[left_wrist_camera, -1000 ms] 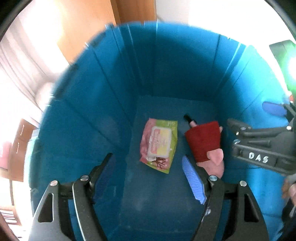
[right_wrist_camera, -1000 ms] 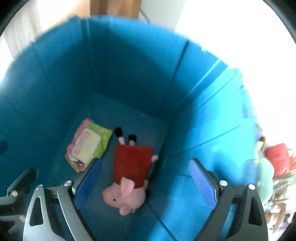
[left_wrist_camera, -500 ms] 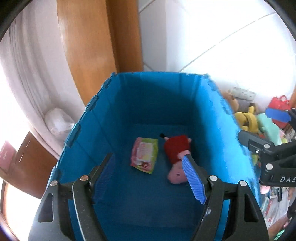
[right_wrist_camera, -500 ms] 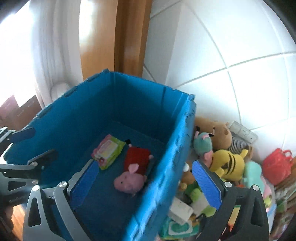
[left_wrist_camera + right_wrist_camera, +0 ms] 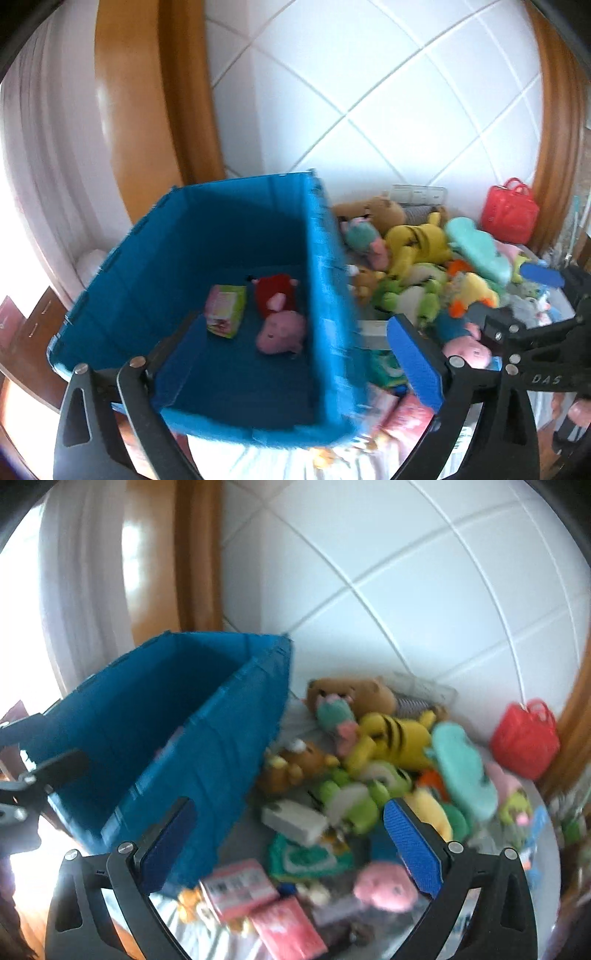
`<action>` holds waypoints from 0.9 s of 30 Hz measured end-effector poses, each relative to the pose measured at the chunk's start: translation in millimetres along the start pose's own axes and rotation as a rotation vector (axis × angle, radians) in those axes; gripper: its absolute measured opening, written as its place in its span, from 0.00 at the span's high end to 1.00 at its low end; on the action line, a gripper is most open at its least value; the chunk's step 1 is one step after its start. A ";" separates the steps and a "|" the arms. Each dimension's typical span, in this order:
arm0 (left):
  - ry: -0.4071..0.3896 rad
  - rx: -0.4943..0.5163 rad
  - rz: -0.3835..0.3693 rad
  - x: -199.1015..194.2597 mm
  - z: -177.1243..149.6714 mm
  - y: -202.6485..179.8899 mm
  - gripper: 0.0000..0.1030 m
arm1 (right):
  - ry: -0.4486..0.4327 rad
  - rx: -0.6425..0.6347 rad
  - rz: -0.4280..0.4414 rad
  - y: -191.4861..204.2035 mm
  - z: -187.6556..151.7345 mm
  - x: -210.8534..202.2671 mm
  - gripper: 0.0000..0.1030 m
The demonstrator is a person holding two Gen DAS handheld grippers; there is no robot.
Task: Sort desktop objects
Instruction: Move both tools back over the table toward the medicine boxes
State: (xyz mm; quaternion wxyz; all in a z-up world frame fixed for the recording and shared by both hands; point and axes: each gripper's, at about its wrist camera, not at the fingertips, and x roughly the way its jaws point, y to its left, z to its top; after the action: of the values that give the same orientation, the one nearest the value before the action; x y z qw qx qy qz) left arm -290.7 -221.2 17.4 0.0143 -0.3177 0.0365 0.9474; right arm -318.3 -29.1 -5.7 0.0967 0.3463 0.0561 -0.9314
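Observation:
A blue crate (image 5: 328, 295) stands at the left of the table, and the right wrist view shows its outer wall (image 5: 207, 760). Inside it lie a pink pig plush in a red dress (image 5: 280, 328) and a pink-green wipes pack (image 5: 225, 310). My left gripper (image 5: 291, 350) hangs above the crate's near end; its jaws are opening with nothing between them. My right gripper (image 5: 290, 843) is open and empty over a heap of toys, with a pink plush (image 5: 384, 886) and pink packs (image 5: 240, 890) below it.
Right of the crate, a yellow striped plush (image 5: 391, 738), a brown bear (image 5: 351, 694), green frogs, a teal toy and a green pack (image 5: 306, 856) are heaped together. A red bag (image 5: 524, 738) stands at the far right by the tiled wall. Wooden frames flank the wall.
Both grippers have pulled back and up out of the crate and swung right, bringing the toy heap into view. The left jaws have widened. The pig and wipes pack stay in the crate.

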 end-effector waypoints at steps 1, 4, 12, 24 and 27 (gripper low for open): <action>-0.005 0.003 -0.007 -5.3 -4.5 -11.7 0.03 | 0.003 0.008 -0.008 -11.2 -11.6 -6.1 0.00; -0.004 0.006 -0.029 -17.8 -19.7 -44.4 0.03 | 0.011 0.028 -0.017 -38.5 -39.8 -20.9 0.00; 0.051 0.026 -0.062 -36.0 -64.0 -121.3 0.03 | 0.054 0.082 -0.030 -101.5 -106.6 -53.3 0.00; 0.212 0.077 -0.137 2.3 -122.2 -189.6 0.03 | 0.176 0.240 -0.071 -177.9 -183.8 -48.6 0.00; 0.260 0.079 -0.158 22.0 -137.7 -196.6 0.03 | 0.218 0.263 -0.093 -188.8 -200.9 -40.6 0.00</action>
State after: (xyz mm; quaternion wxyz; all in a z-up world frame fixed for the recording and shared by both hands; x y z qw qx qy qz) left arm -215.6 -35.8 -117.2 0.0963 -0.4388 0.0501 0.8920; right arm -202.2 195.1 -123.4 0.0006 0.4521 -0.0400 -0.8911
